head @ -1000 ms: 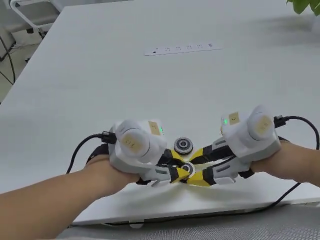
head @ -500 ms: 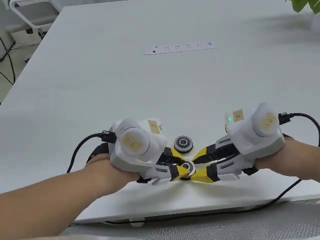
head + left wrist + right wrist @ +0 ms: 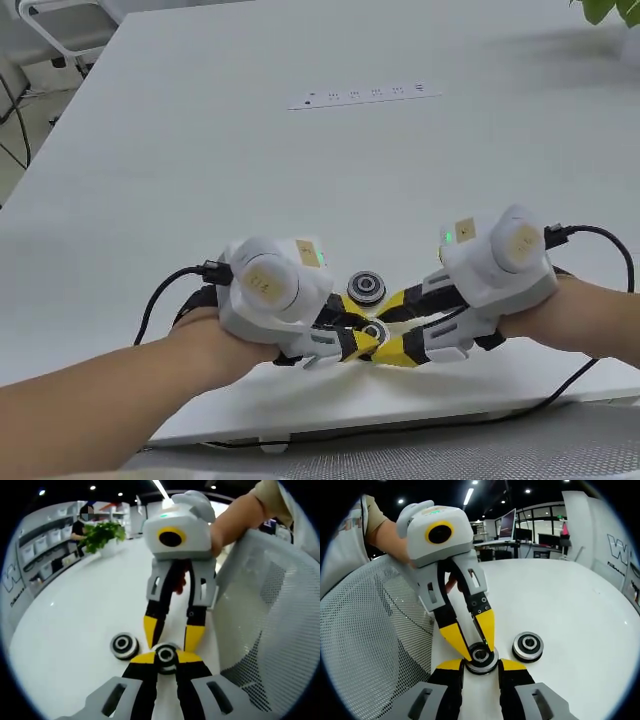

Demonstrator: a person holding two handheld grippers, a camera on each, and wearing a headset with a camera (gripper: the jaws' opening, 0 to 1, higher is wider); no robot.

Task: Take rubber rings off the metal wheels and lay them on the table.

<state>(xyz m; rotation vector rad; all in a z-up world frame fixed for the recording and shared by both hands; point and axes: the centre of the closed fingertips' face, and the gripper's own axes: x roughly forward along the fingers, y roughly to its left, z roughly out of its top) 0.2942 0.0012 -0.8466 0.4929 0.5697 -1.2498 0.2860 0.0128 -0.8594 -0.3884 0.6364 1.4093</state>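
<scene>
A metal wheel (image 3: pixel 374 331) with a black rubber ring lies near the front edge of the white table (image 3: pixel 200 150). My left gripper (image 3: pixel 358 325) reaches in from the left and my right gripper (image 3: pixel 388 326) from the right, and their yellow tips meet at this wheel. In the left gripper view my left gripper (image 3: pixel 166 658) is shut on the wheel (image 3: pixel 166 653), with the right gripper (image 3: pixel 171 632) pressing on its far side. The right gripper view shows my right gripper (image 3: pixel 481 665) closed against the wheel (image 3: pixel 481 656). A second ringed wheel (image 3: pixel 366 287) lies free just behind.
A white power strip (image 3: pixel 364 96) lies far back on the table, and green plant leaves (image 3: pixel 605 10) hang at the back right corner. A mesh chair (image 3: pixel 260 610) stands at the table's front edge. Cables trail from both grippers.
The right gripper drew a little to the right half a second ago and has now come back left against the wheel. The left gripper and both wheels have stayed put.
</scene>
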